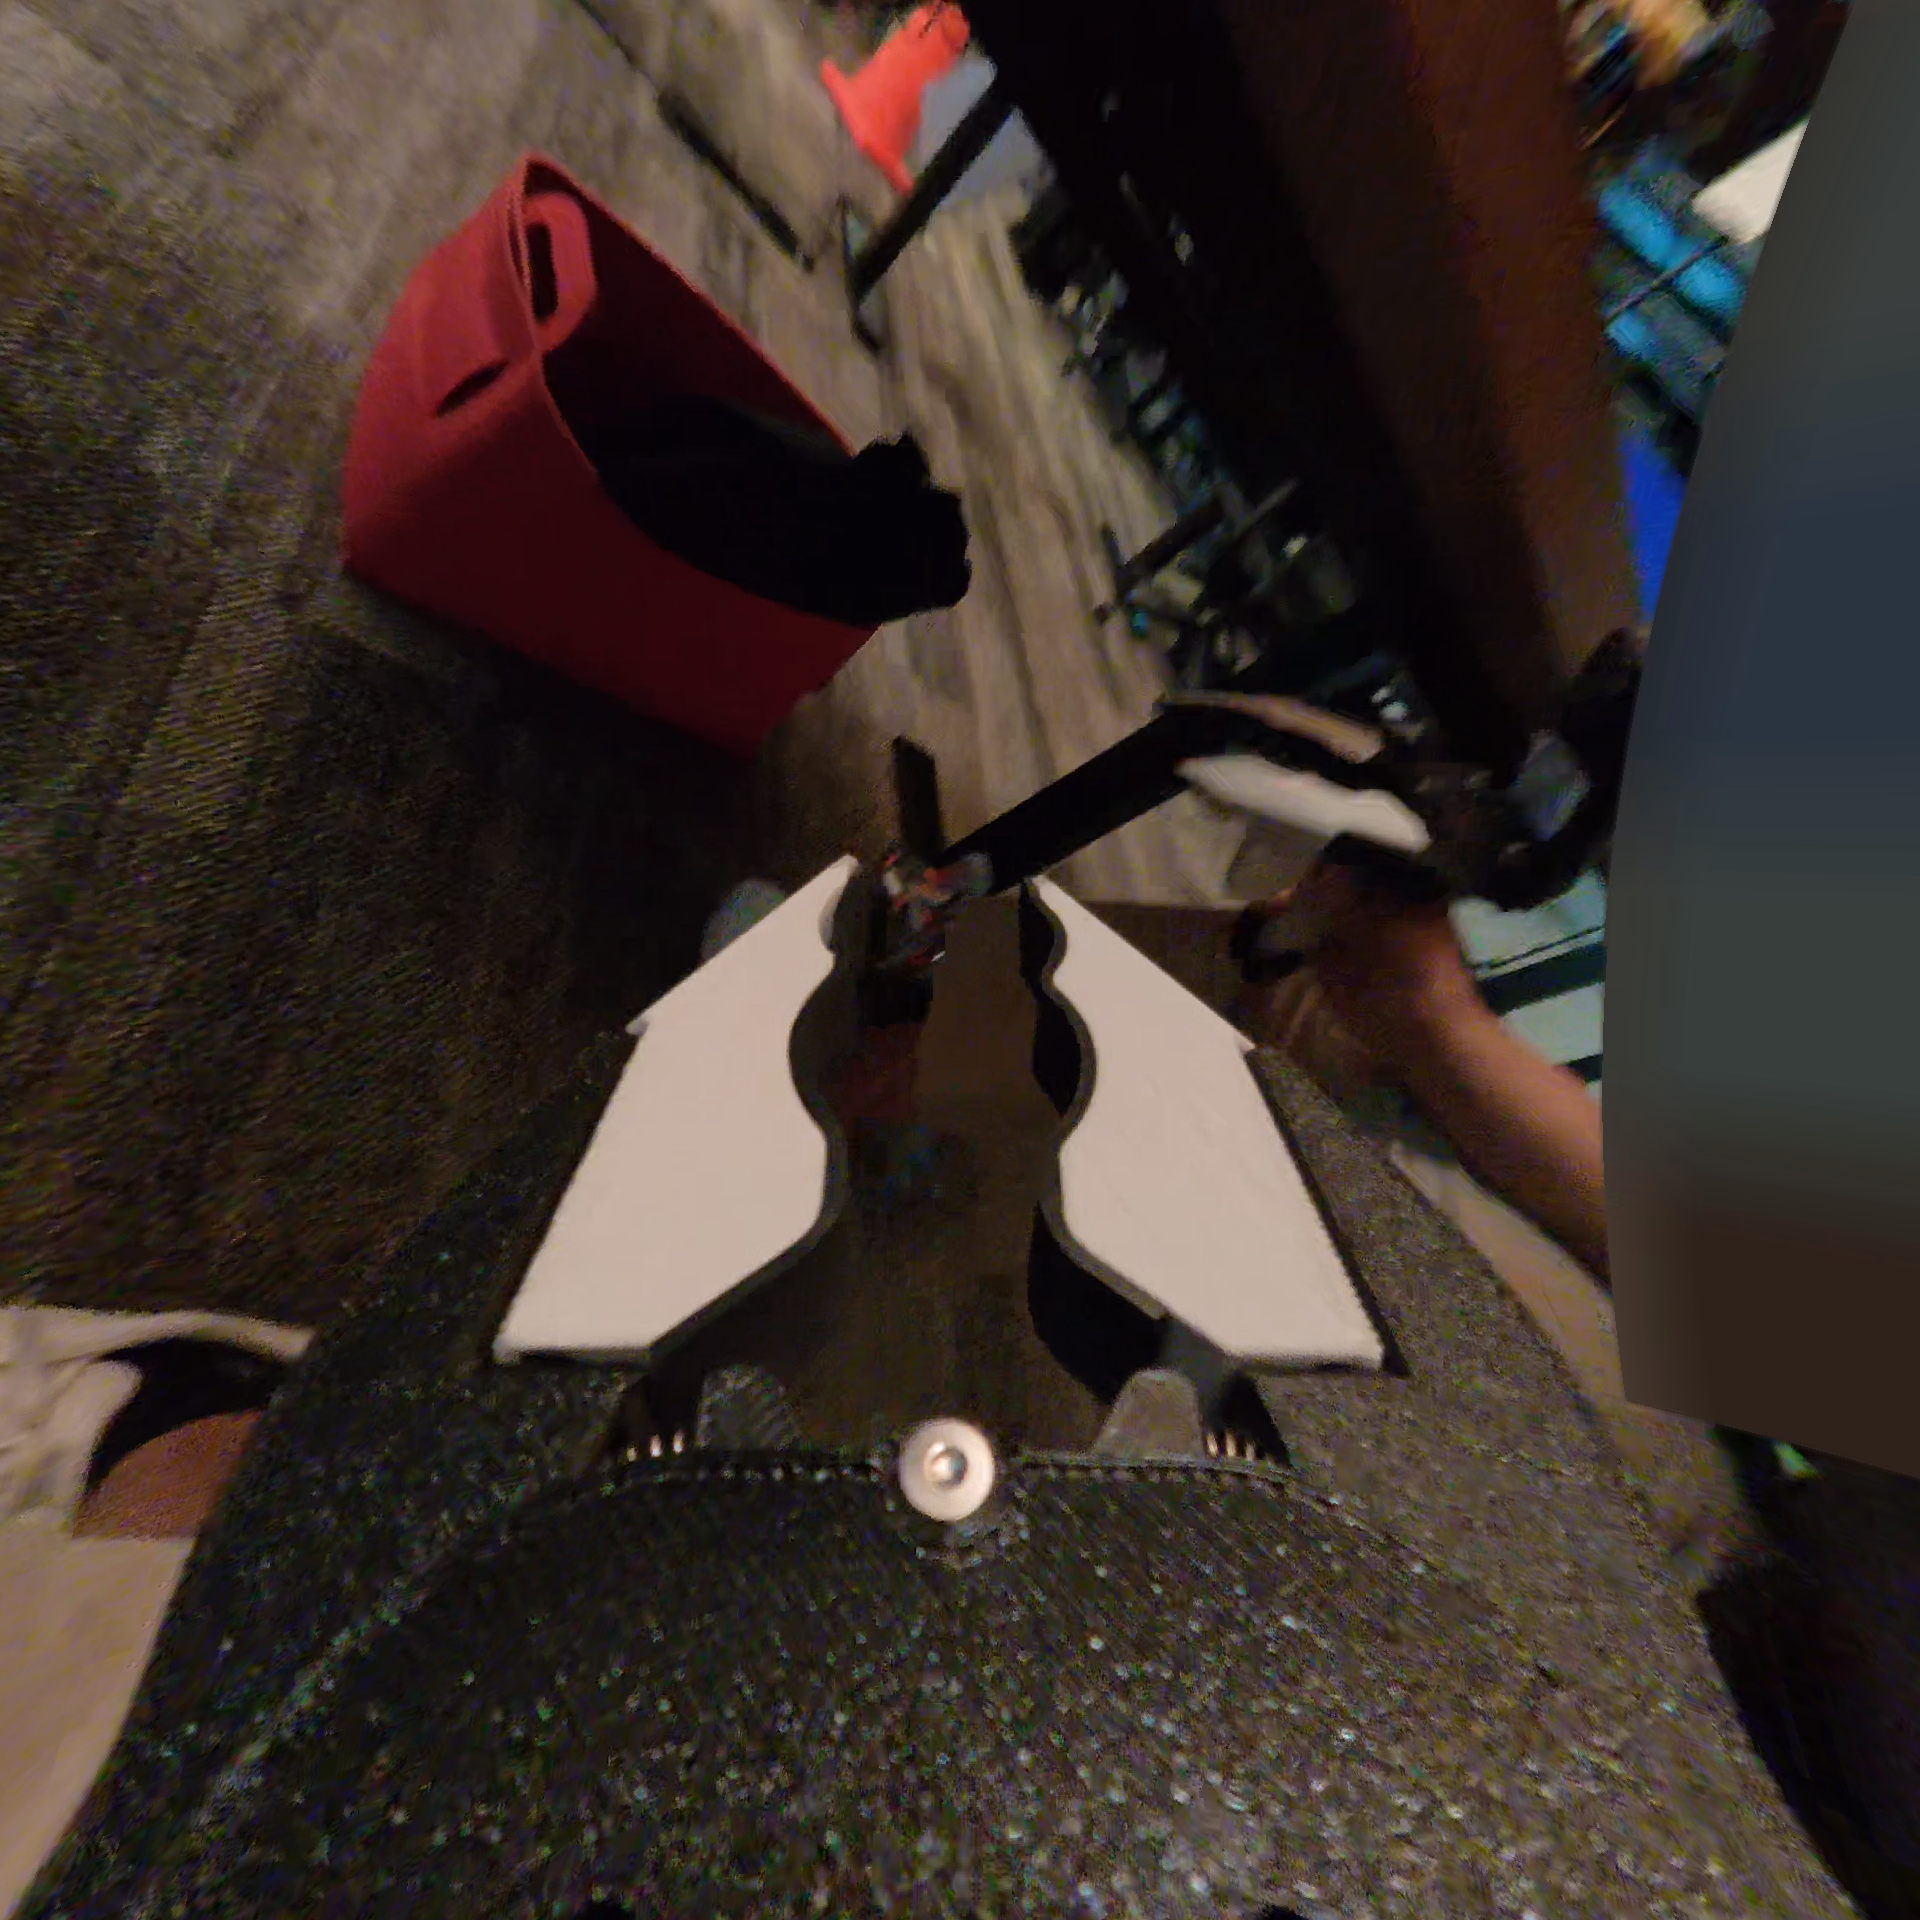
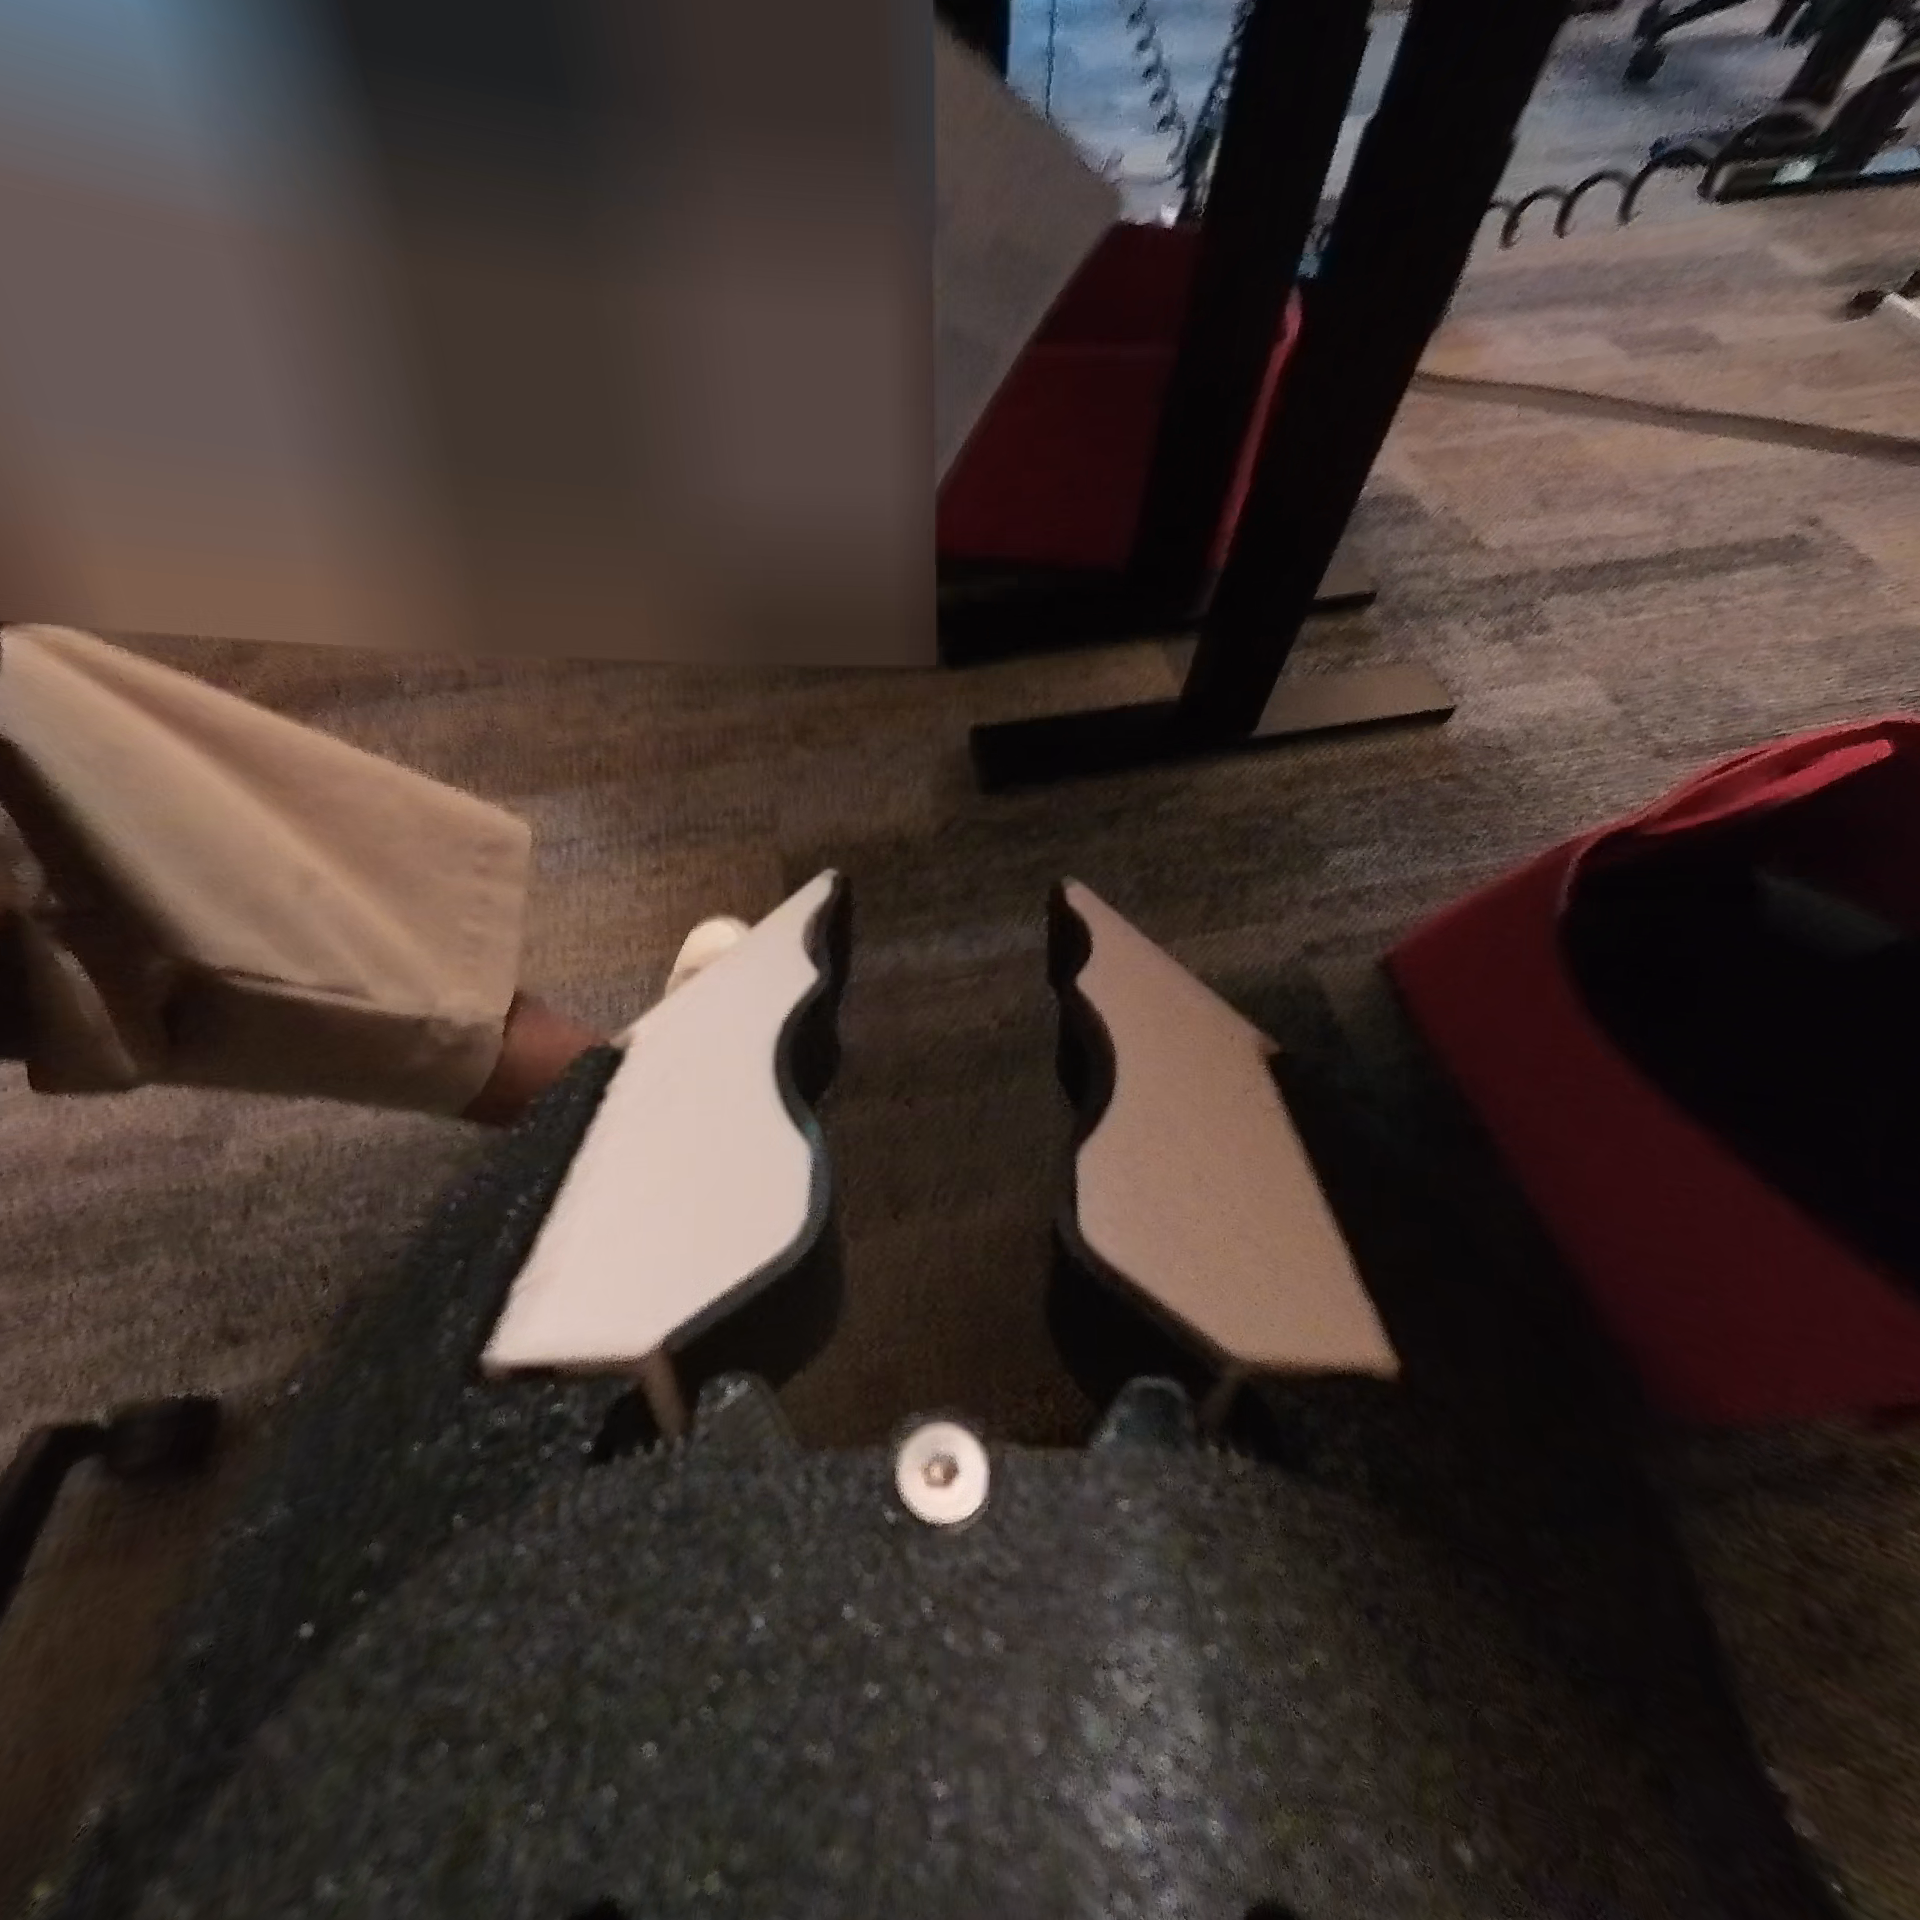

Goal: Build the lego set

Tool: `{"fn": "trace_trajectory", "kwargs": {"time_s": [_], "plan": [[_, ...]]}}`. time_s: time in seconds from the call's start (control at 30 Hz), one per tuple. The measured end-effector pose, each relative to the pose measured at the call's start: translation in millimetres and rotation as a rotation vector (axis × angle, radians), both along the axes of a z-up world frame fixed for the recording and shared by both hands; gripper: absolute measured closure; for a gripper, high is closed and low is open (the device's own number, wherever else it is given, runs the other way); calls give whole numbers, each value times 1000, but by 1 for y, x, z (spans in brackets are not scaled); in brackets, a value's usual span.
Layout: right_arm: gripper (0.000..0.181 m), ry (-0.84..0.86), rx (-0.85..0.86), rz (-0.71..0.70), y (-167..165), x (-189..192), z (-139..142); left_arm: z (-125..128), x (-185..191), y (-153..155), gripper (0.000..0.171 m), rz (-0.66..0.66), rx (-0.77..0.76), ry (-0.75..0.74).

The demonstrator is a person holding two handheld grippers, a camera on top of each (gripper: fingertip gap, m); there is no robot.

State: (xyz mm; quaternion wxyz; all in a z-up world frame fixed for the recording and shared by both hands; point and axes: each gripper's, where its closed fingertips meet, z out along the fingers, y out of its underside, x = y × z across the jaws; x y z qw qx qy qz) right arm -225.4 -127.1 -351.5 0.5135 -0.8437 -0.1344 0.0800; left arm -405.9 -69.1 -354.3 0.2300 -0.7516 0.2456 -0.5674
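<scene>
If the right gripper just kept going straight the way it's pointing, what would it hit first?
Most likely the grey carpet. The right gripper is open with nothing between its fingers, and only bare floor shows ahead. Farther on is a black table foot, and the red bin sits off to the right, though depth is hard to judge.

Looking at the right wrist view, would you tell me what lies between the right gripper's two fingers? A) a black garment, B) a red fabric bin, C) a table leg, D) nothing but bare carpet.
D: the right gripper stands open, and only carpet shows in the gap between its fingers, while the red fabric bin sits off to its right side.
</scene>
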Motion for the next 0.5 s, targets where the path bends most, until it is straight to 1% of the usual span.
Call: {"fn": "trace_trajectory", "kwargs": {"time_s": [0.07,0.1,0.13,0.17,0.2,0.33,0.5], "plan": [[149,-8,21,-18,6,11,6,-14,-1,0,152,-6,-3,49],[153,-20,18,-27,8,17,5,-19,-1,-1,158,-18,-19,57],[157,-29,7,-30,9,20,3,-23,-2,-3,169,-37,-36,60],[163,-35,-5,-26,10,22,0,-26,-2,-3,171,-49,-47,65],[171,-45,-13,-17,10,22,-3,-28,-3,-2,171,-45,-49,74],[180,-125,-27,22,8,19,-11,-33,-5,2,171,-36,-5,115],[181,-135,-70,45,7,16,-23,-45,-5,1,171,-54,43,195]]}}
